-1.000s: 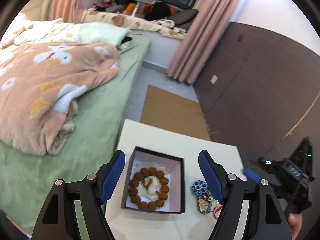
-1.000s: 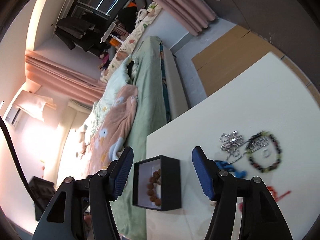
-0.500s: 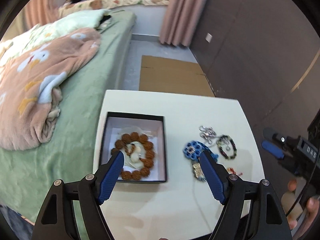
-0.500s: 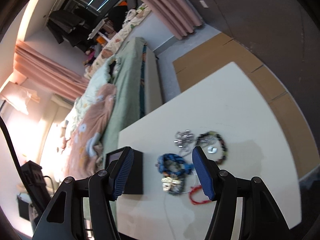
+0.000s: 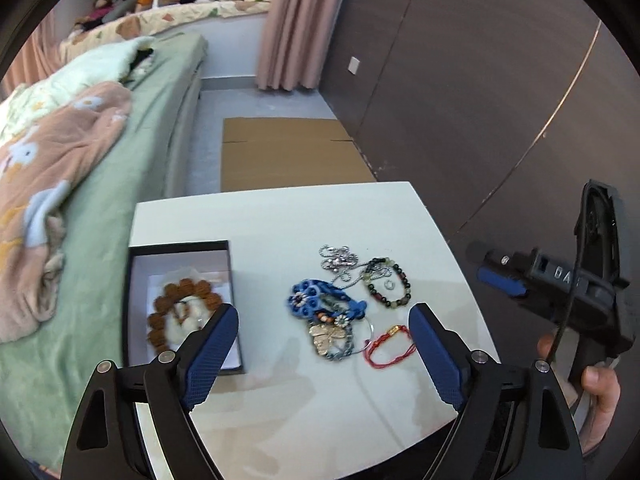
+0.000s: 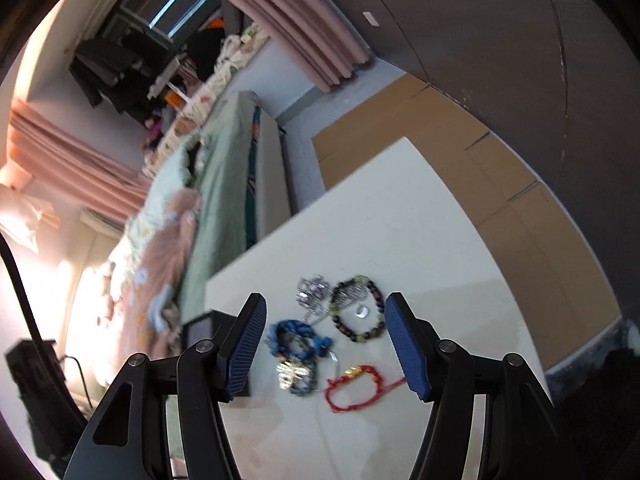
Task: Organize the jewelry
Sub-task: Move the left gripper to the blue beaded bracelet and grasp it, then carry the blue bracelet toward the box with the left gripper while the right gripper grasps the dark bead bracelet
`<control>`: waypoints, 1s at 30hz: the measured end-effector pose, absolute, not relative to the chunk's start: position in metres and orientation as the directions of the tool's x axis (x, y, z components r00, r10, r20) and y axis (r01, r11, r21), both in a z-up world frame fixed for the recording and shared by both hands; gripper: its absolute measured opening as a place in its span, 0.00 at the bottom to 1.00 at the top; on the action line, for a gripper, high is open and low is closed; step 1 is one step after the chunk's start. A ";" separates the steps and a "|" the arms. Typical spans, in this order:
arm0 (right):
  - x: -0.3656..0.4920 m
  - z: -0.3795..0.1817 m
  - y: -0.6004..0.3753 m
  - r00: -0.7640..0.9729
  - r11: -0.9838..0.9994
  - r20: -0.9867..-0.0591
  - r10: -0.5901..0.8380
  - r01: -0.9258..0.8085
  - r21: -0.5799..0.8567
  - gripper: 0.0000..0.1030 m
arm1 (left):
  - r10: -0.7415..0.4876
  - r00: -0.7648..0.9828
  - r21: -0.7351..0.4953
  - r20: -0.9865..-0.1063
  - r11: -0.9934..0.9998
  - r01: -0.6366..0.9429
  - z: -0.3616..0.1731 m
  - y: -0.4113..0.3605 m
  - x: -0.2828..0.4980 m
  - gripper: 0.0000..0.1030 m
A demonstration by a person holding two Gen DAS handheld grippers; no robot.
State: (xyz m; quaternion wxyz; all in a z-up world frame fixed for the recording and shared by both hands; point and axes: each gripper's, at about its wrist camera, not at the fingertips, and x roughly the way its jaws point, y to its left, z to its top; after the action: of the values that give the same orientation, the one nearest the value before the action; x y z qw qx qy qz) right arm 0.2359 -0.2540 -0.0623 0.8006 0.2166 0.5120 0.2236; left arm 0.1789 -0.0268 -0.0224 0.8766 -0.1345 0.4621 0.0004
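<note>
Left wrist view: the left gripper point(image 5: 322, 350) stood with its jaws wide apart and nothing between them, held above the near part of a white table point(image 5: 280, 216). At the table's left edge lay a black box point(image 5: 180, 304), open-topped, with a pale lining; inside it rested a brown bead bracelet point(image 5: 182, 312) around a small whitish piece. To the right of the box, apart from it, lay a loose cluster of jewelry: a blue flower-shaped piece point(image 5: 316, 298), a silver chain point(image 5: 340, 258) at the far side, a dark-and-green bead bracelet point(image 5: 386, 284) with a small ring inside its loop, a gold-toned ornament point(image 5: 330, 334) at the near side, and a red cord bracelet point(image 5: 386, 346) nearest the right. The right gripper point(image 5: 502, 280) appeared at the right edge of this view, off the table's right side, grasped by a hand point(image 5: 596, 380). Right wrist view: the right gripper point(image 6: 324, 342) likewise had its jaws spread and empty, framing the same cluster; the red cord bracelet point(image 6: 358, 386) lay nearest, the bead bracelet point(image 6: 358, 314) and chain point(image 6: 314, 292) farther, the blue piece point(image 6: 296, 338) left of centre. A corner of the box point(image 6: 200, 332) showed behind the left finger. A bed point(image 5: 104, 184) with green sheet and pink blanket bordered the table's left; flattened cardboard point(image 5: 288, 152) lay on the floor beyond.
</note>
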 end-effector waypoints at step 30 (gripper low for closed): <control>0.249 -0.109 -0.252 0.242 0.885 -0.854 0.460 -0.049 0.463 0.60 | -0.044 0.422 -0.098 -0.905 0.989 -0.107 -0.128 -0.041 0.248 0.31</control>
State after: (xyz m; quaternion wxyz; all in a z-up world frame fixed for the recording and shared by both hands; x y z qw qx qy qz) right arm 0.2491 -0.2524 -0.1087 0.7686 0.1734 0.5931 0.1657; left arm 0.2483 -0.0415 -0.1285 0.8404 -0.0701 0.5371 0.0187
